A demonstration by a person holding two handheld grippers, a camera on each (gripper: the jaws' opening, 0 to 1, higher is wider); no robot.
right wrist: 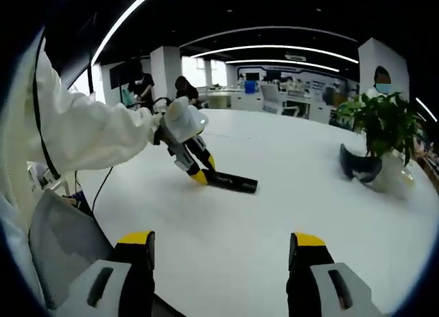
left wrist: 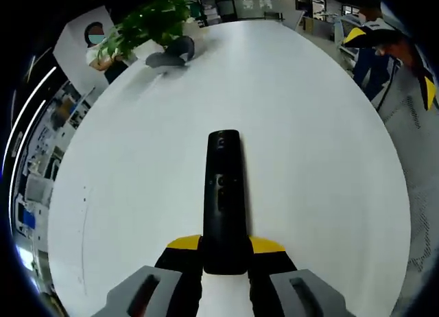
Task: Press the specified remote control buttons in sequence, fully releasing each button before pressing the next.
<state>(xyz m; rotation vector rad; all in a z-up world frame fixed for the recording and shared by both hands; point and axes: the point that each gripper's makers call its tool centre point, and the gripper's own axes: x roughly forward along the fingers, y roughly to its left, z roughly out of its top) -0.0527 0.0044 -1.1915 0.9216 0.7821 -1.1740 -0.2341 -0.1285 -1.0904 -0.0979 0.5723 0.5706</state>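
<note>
On the white worktop [left wrist: 322, 159] | my left gripper [left wrist: 225, 256] clamps the near end of the black remote [left wrist: 224, 193], lying flat; my right gripper [right wrist: 223, 252] hovers well apart, fingers [right wrist: 137, 252] spread, holding nothing; potted plant [right wrist: 384, 135] beyond

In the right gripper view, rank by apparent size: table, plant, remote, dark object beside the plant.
1. Table, by far.
2. Plant.
3 and 4. Remote and dark object: look alike in size and lie at different distances, so I won't rank them.
</note>
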